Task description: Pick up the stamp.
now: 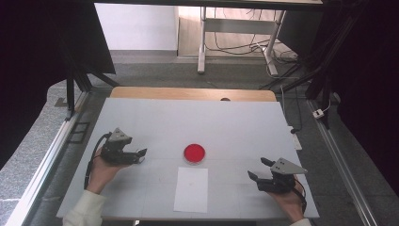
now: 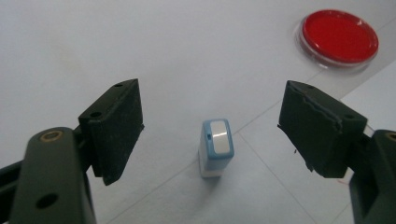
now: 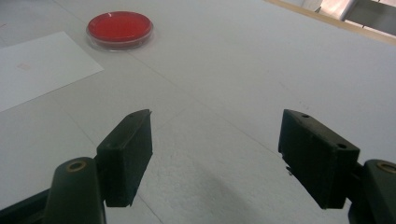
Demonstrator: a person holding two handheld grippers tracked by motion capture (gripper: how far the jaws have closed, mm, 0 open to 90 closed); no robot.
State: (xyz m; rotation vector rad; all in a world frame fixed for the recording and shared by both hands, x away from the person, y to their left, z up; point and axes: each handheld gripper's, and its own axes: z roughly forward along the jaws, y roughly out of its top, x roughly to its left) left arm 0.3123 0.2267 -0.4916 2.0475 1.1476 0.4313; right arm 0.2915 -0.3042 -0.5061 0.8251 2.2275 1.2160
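Both tongs, left [image 2: 210, 133] and right [image 3: 215, 156], spread wide; blue-topped stamp [image 2: 216, 147] between the left's jaws, no legible writing.

**Small blue block between wide jaws**

The left gripper [image 2: 210, 135] has its two black jaws spread wide apart over the pale surface [image 2: 140, 46]. Between them, touching neither, a small blue and white block [image 2: 215, 147] stands upright on the surface. Far at the upper right lies a round red dish [image 2: 339, 37] with a clear rim.
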